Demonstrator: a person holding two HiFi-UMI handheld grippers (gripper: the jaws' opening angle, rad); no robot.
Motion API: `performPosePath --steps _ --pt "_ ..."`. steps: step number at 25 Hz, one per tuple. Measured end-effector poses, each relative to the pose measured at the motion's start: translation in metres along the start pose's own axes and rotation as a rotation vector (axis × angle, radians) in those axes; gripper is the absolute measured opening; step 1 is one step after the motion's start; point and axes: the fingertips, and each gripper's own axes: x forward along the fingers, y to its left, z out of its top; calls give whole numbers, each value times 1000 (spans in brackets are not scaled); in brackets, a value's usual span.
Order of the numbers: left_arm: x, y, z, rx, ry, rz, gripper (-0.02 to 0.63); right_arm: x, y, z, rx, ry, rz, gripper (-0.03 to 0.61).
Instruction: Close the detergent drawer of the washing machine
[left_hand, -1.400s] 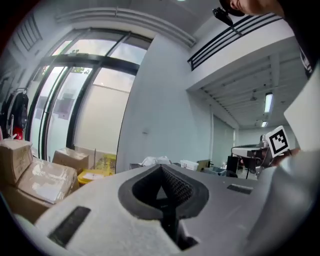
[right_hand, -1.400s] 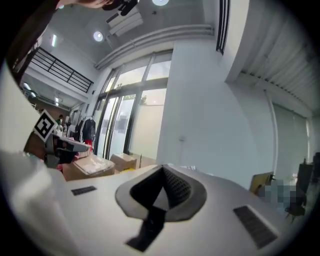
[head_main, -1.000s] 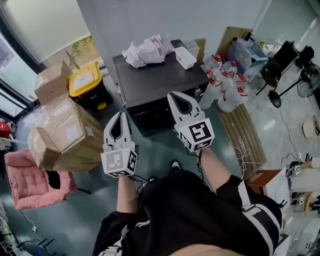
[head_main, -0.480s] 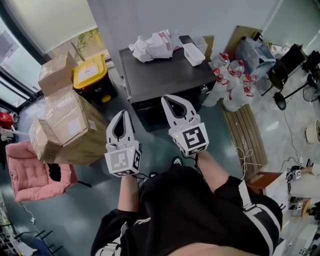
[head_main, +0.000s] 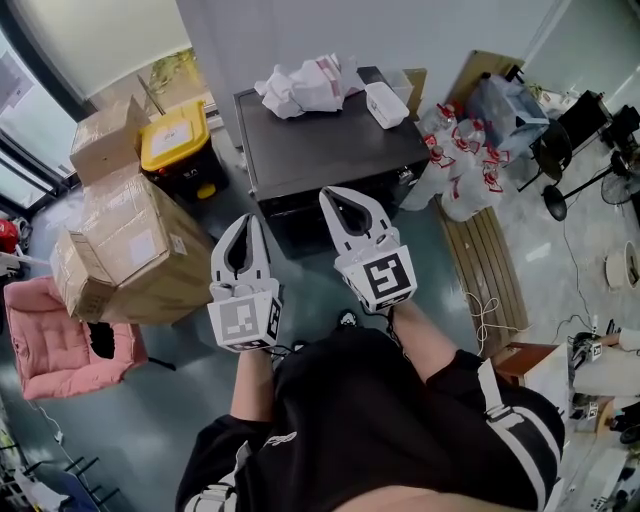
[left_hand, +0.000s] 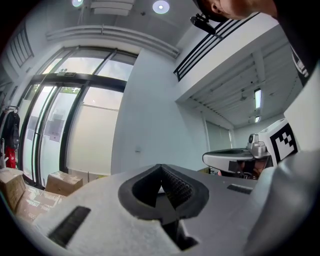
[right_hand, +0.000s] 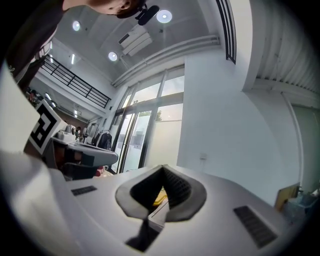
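Note:
The washing machine (head_main: 330, 150) is a dark grey box seen from above, against the wall ahead. A crumpled white bag (head_main: 300, 85) and a small white box (head_main: 385, 105) lie on its top. Its front (head_main: 300, 228) is steeply foreshortened and I cannot make out the detergent drawer. My left gripper (head_main: 247, 220) is shut and empty, held level in the air short of the machine's front. My right gripper (head_main: 335, 193) is also shut and empty, its tip over the machine's front edge. In the gripper views the left gripper (left_hand: 161, 167) and right gripper (right_hand: 163, 168) show their jaws closed together.
Cardboard boxes (head_main: 130, 250) and a yellow-lidded black bin (head_main: 175, 140) stand left of the machine, with a pink cushioned chair (head_main: 55, 345) farther left. Several red-labelled bottles (head_main: 465, 170) and a wooden slatted bench (head_main: 490, 265) lie to the right. Black stands (head_main: 590, 140) stand at the far right.
The right gripper has shifted a little to the left, closer to the left gripper. The left gripper has kept its place. Both have stayed shut.

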Motion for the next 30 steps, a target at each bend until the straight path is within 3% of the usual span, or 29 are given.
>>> performPosePath --steps 24,30 --pt "1 -7 -7 -23 1 -11 6 -5 0 -9 7 28 -1 6" --pt "4 -6 -8 -22 3 -11 6 -1 -2 -7 -39 25 -3 5"
